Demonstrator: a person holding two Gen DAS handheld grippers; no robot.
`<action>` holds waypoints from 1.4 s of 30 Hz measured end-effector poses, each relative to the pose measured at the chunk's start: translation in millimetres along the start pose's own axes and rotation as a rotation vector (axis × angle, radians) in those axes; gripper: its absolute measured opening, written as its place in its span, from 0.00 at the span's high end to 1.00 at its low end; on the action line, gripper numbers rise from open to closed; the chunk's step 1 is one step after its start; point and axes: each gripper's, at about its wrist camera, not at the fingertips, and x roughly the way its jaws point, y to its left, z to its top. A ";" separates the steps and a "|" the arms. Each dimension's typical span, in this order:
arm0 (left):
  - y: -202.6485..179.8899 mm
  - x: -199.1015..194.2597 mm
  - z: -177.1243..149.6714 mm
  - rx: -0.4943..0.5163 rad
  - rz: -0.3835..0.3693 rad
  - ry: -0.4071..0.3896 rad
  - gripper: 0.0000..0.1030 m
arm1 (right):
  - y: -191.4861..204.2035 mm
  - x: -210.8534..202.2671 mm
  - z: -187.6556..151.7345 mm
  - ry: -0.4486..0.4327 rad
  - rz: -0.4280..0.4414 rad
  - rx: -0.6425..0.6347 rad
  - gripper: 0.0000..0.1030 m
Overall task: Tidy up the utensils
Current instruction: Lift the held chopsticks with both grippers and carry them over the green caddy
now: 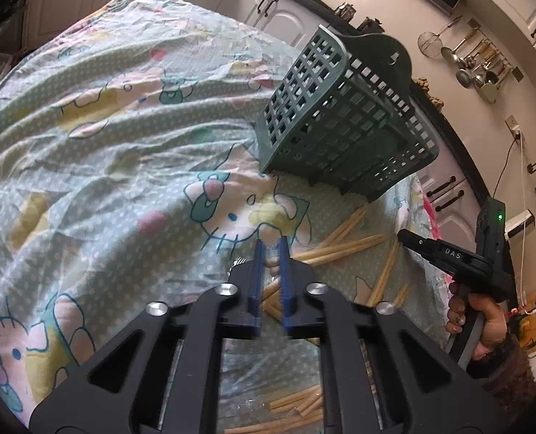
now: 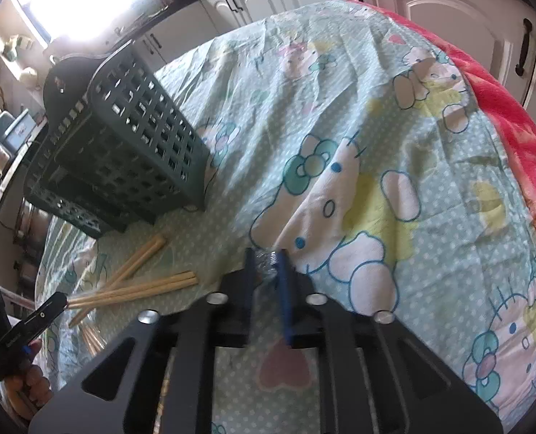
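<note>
A dark green slotted utensil basket [image 1: 343, 115] stands on the cartoon-print cloth; it also shows in the right wrist view [image 2: 123, 144]. Several wooden chopsticks [image 1: 343, 249] lie scattered in front of it, also visible in the right wrist view [image 2: 137, 289]. My left gripper [image 1: 272, 249] hovers above the chopsticks with its blue fingers [image 1: 258, 271] a narrow gap apart and nothing between them. My right gripper [image 2: 266, 264] is shut on a shiny ridged metal utensil end [image 2: 266, 266] above the cloth, right of the basket. The rest of that utensil is hidden.
The patterned cloth [image 1: 105, 144] covers the table, with a pink blanket [image 2: 513, 115] at its right edge. White cabinets [image 2: 430, 7] stand behind. Ladles and strainers [image 1: 474, 61] hang on the wall. The right gripper's body [image 1: 448, 256] shows in the left wrist view.
</note>
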 end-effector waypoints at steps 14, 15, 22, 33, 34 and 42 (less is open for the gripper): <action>-43.9 -49.6 25.7 0.105 -0.056 -0.142 1.00 | 33.8 -74.5 15.5 -0.199 0.063 -0.152 0.99; -49.0 -53.7 27.7 0.117 -0.059 -0.153 1.00 | 40.1 -81.4 17.1 -0.215 0.065 -0.175 0.99; -90.0 -78.0 48.5 0.184 -0.091 -0.213 1.00 | 77.4 -116.2 20.0 -0.288 0.109 -0.293 0.99; -142.8 -101.9 64.3 0.283 -0.147 -0.263 1.00 | 129.5 -160.5 26.9 -0.361 0.201 -0.406 0.99; -147.3 -104.9 66.7 0.291 -0.155 -0.268 1.00 | 132.7 -165.0 27.4 -0.371 0.201 -0.416 0.99; -179.0 -133.1 85.4 0.354 -0.184 -0.322 1.00 | 150.2 -204.5 45.4 -0.467 0.216 -0.460 0.99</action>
